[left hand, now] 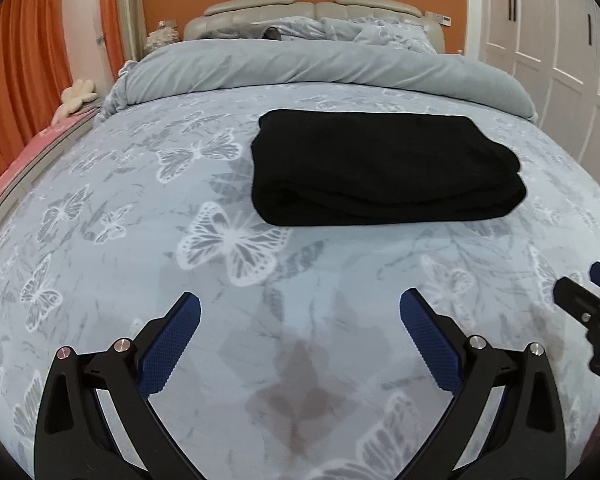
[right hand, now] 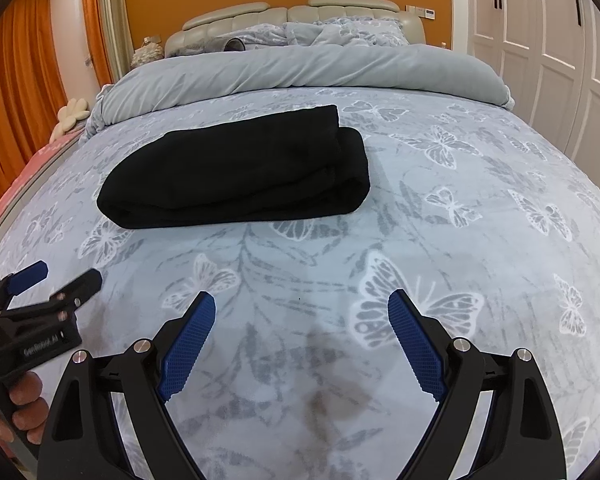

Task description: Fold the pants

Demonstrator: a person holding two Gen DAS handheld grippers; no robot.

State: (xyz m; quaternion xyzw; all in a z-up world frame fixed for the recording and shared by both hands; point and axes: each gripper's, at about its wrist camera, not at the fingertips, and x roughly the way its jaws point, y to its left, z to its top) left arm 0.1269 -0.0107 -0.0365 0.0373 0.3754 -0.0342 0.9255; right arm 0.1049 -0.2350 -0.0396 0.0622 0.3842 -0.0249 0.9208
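Observation:
Black pants point(left hand: 384, 168) lie folded into a thick rectangular bundle on the bed, its rounded fold edge toward me; in the right wrist view the pants point(right hand: 240, 168) sit left of centre. My left gripper point(left hand: 300, 304) is open and empty, hovering over bare bedspread well short of the bundle. My right gripper point(right hand: 302, 302) is also open, nothing between its blue pads, equally apart from the pants. The left gripper point(right hand: 70, 274) shows at the lower left of the right wrist view, held by a hand point(right hand: 26, 400). The right gripper's tip point(left hand: 580, 284) shows at the right edge of the left wrist view.
The bedspread point(left hand: 140, 240) is light blue with white butterflies. A grey duvet roll point(left hand: 300, 66) lies across the bed behind the pants, pillows and a padded headboard point(left hand: 260, 10) beyond. Orange curtains point(left hand: 24, 60) hang left, white wardrobe doors point(left hand: 548, 32) stand right.

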